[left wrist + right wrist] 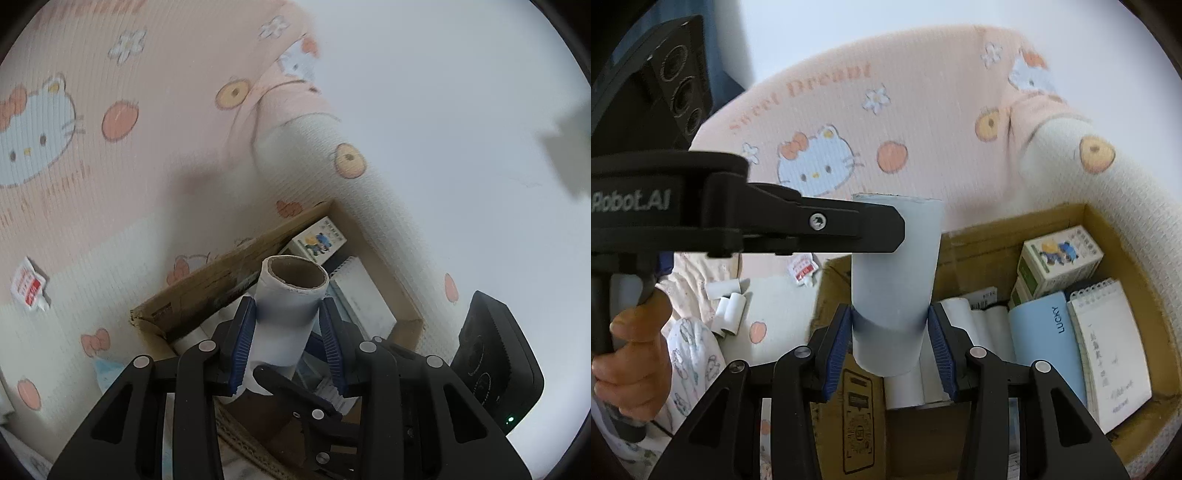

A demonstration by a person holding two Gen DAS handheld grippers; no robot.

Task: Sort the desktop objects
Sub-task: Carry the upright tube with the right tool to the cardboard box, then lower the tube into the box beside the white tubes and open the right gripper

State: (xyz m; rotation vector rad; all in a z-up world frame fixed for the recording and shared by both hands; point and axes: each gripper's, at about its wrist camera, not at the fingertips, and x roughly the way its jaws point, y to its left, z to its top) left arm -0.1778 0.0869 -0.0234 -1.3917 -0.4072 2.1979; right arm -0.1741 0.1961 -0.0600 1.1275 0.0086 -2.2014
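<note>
My left gripper [288, 306] is shut on a white paper roll [291, 291] with a brown cardboard core, held upright over an open cardboard box [207, 291]. The right gripper [890, 314] is shut on a second white roll [895, 258], also above the box [1115, 236], near its left wall. In the right wrist view the left gripper [882, 229] reaches in from the left in a person's hand [635, 354], and its tip crosses in front of my roll. Inside the box lie several white rolls [982, 321].
The box also holds a spiral notebook [1112, 350], a blue "LUCKY" item [1049, 339] and small printed cartons [1060, 258]. Loose white rolls [727, 306] and a red-and-white packet [803, 269] lie on the pink cartoon-cat blanket [923, 110]. A white wall is behind.
</note>
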